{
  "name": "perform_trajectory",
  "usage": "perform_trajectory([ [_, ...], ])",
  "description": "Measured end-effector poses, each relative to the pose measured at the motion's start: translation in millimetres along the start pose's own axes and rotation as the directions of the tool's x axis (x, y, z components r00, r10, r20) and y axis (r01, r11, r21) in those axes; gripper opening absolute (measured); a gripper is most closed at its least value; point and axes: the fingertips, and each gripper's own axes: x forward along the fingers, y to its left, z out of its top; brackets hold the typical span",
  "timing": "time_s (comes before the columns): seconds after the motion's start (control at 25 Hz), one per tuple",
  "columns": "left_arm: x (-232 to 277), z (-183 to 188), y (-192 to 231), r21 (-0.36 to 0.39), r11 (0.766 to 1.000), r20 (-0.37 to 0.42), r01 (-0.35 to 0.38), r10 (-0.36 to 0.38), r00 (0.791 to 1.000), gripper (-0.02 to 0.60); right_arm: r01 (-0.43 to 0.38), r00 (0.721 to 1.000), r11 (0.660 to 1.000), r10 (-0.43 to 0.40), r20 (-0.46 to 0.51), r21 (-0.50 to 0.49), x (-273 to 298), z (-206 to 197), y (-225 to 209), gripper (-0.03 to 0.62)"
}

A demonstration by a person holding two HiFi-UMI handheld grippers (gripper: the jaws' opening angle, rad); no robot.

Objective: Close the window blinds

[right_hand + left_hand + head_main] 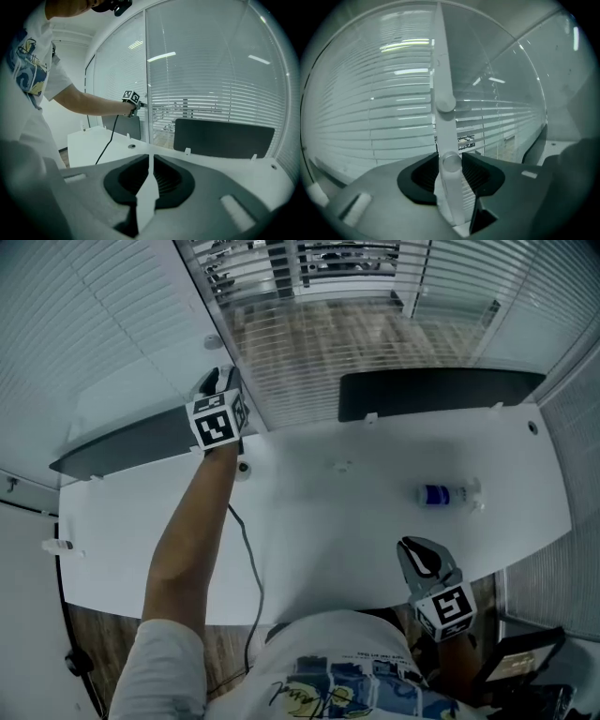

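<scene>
We count two grippers, left gripper (212, 381) and right gripper (419, 555); two dark panels (441, 392); one bottle (444, 494); one cable (249, 551); one blind wand (446, 136); one tabletop (328, 540).

The left gripper (216, 382) is raised above the far edge of the white desk (319, 549), left of its middle, close to the window blinds (112, 324). The right gripper (417, 557) hangs over the near edge, towards the right. A small bottle with a blue label (442, 494) lies on its side near the right end. A black cable (246, 540) crosses the desk from far edge to near edge.
</scene>
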Motion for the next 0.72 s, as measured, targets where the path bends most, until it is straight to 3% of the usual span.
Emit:
perform_trajectory([
  [0.12, -4, 3, -2, 0.209, 0.978, -0.023, -0.001, 0.006, 1.000, 0.164, -0.004, 1.000, 1.000, 0.004, -0.001, 0.002, 1, -1, 1, 0.020],
  [0.2, -8, 2, -5, 0.371, 0.929, -0.039, 0.006, 0.009, 0.999, 0.164, -0.011, 1.000, 1.000, 0.011, -0.006, -0.002, 1, -1, 1, 0.020],
  [0.28, -7, 3, -13, 0.540, 0.841, -0.045, 0.023, 0.002, 0.999, 0.164, -0.010, 1.000, 1.000, 0.010, -0.003, -0.004, 2, 1, 2, 0.020],
  [0.36, -4, 2, -21, 0.685, 0.728, -0.059, 0.042, -0.003, 0.998, 0.164, -0.010, 1.000, 1.000, 0.010, -0.001, -0.004, 2, 2, 3, 0.020],
  [0.48, 1, -5, -23, 0.832, 0.552, -0.082, 0.057, 0.021, 0.996, 0.164, -0.012, 1.000, 1.000, 0.012, -0.002, -0.005, 2, 1, 4, 0.020],
  [0.56, 3, -10, -22, 0.892, 0.448, -0.085, 0.058, 0.040, 0.996, 0.154, -0.009, 1.000, 1.000, 0.009, -0.003, -0.007, 1, 1, 4, 0.020],
  [0.64, 4, -11, -23, 0.924, 0.378, -0.075, 0.053, 0.045, 0.996, 0.138, -0.007, 1.000, 1.000, 0.007, -0.004, -0.011, 2, 2, 3, 0.020],
  [0.72, 5, -12, -23, 0.934, 0.355, -0.062, 0.042, 0.047, 0.997, 0.137, -0.008, 1.000, 1.000, 0.008, -0.006, -0.011, 2, 1, 3, 0.020],
])
